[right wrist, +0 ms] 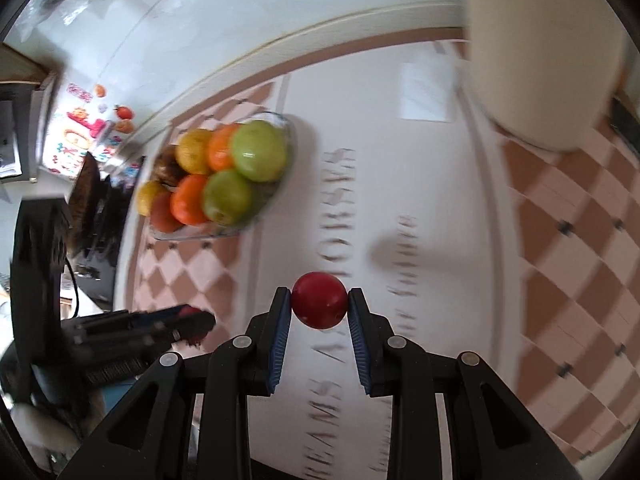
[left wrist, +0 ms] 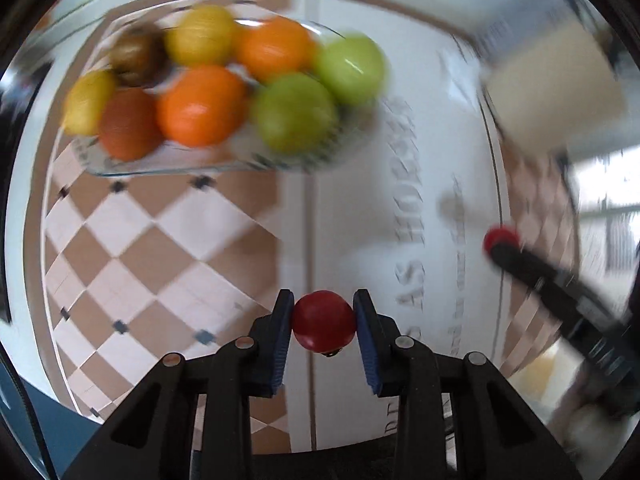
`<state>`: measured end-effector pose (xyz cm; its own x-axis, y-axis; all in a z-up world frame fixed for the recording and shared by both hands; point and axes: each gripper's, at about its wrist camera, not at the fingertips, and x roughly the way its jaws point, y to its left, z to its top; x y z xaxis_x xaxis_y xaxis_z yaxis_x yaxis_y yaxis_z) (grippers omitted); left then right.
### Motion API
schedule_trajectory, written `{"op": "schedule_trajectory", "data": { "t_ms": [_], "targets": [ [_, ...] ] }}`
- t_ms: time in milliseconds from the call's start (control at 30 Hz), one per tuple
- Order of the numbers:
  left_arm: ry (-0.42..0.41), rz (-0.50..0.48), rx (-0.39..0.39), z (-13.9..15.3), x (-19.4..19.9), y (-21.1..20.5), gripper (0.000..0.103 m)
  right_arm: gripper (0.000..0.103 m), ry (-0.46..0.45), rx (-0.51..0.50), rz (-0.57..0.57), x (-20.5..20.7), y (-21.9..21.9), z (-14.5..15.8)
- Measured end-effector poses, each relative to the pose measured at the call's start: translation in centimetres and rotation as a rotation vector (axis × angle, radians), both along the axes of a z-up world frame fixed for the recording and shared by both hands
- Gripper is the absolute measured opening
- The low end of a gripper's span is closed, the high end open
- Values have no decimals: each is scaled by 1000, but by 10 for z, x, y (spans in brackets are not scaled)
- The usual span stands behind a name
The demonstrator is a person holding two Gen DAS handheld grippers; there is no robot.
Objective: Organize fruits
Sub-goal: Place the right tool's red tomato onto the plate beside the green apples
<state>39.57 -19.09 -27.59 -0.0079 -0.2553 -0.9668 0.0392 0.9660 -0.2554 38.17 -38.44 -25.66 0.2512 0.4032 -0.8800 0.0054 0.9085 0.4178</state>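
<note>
Left gripper [left wrist: 323,322] clamps a small red fruit [left wrist: 323,320] between its fingers; glass fruit dish [left wrist: 168,170] beyond them, up-left.

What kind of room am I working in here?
Probably a home kitchen or dining area: a patterned tablecloth covers the table, a glass fruit dish sits on it, and colourful magnets dot what looks like a fridge.

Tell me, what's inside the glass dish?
The glass dish holds two green apples, two oranges, two yellow lemons, a darker reddish-orange fruit and a brown fruit. Anything lying beneath that pile is covered, so I can't tell.
</note>
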Motion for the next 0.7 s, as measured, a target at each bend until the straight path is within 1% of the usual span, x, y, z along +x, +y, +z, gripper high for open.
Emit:
{"op": "schedule_trajectory", "data": {
  "t_ms": [67,133,200,300,400,433,567,700],
  "targets": [
    [5,87,-33,3,15,24,28,31,-4,36,18,11,20,-3],
    [18,160,-67,3,26,44,28,31,-15,38,39,19,36,-5],
    [42,243,-113,1,41,66,28,31,-5,46,47,30,49,-13],
    [80,342,-180,-7,46,78,28,31,5,28,54,44,60,-24],
    [121,415,-240,-14,47,84,28,31,11,1,57,58,64,-34],
    [135,432,-266,-18,49,84,28,31,9,-9,57,61,63,-36],
    [170,493,-326,-26,62,87,28,31,0,-42,58,78,63,-40],
    [198,540,-355,-34,69,87,28,31,5,-51,76,92,64,-43]
  ]
}}
